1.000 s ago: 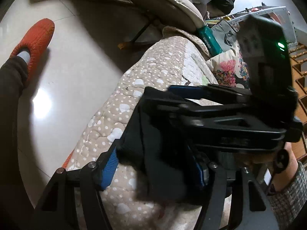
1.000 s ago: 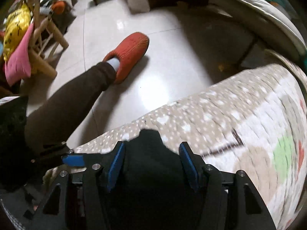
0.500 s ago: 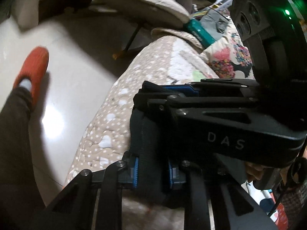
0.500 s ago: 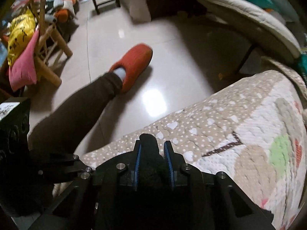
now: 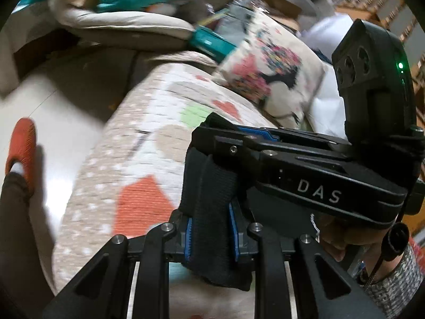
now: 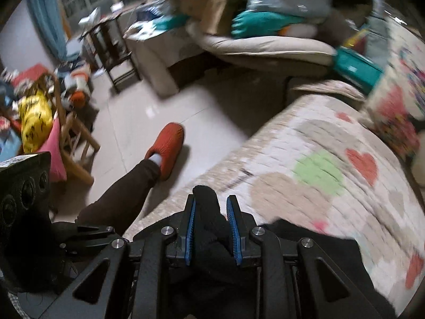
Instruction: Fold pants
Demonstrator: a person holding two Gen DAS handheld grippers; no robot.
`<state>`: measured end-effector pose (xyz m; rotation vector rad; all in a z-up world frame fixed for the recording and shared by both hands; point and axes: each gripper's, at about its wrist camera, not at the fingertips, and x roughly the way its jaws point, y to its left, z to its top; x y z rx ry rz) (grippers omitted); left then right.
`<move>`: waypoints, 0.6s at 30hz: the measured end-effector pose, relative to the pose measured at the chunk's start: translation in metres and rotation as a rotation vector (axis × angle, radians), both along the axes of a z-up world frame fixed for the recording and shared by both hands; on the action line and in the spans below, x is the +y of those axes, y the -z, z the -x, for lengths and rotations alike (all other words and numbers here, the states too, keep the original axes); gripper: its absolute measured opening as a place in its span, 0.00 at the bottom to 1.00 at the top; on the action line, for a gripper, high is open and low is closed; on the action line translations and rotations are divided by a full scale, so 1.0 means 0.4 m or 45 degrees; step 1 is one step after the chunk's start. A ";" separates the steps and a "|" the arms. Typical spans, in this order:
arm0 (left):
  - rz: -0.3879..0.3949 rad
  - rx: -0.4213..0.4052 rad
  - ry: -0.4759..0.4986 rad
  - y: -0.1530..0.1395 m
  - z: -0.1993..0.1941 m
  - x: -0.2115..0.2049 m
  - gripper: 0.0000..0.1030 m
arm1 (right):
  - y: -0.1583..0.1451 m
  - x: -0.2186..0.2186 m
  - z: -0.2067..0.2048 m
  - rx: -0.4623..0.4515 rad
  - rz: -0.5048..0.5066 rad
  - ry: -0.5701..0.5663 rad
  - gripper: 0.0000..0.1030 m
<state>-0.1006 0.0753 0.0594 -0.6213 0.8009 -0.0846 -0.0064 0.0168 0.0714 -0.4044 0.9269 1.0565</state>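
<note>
The black pants are bunched between the blue pads of my left gripper, which is shut on them above the quilted bed cover. My right gripper is shut on another fold of the pants; more black cloth hangs below it at the lower right. The right gripper's body lies just right of the left one, close beside it, gripping the same bunch. Most of the pants are hidden under the grippers.
The bed cover has hearts and dots. A floral pillow lies at its far end. The person's leg and orange slipper stand on the tiled floor at the left. A padded chair and cluttered furniture stand beyond.
Both grippers closed on the pants from open a second ago. They have since lifted and tilted up, so more of the bed's far end and the pillow show.
</note>
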 end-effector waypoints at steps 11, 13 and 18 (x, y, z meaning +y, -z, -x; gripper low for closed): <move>-0.147 0.112 0.293 0.035 -0.170 -0.339 0.22 | 0.078 -0.407 -0.157 0.095 -0.047 0.393 0.25; -0.163 0.158 0.340 0.048 -0.178 -0.381 0.23 | 0.105 -0.463 -0.181 0.119 -0.021 0.469 0.32; -0.132 0.141 0.453 0.018 -0.117 -0.384 0.33 | 0.146 -0.598 -0.269 0.176 0.119 0.765 0.43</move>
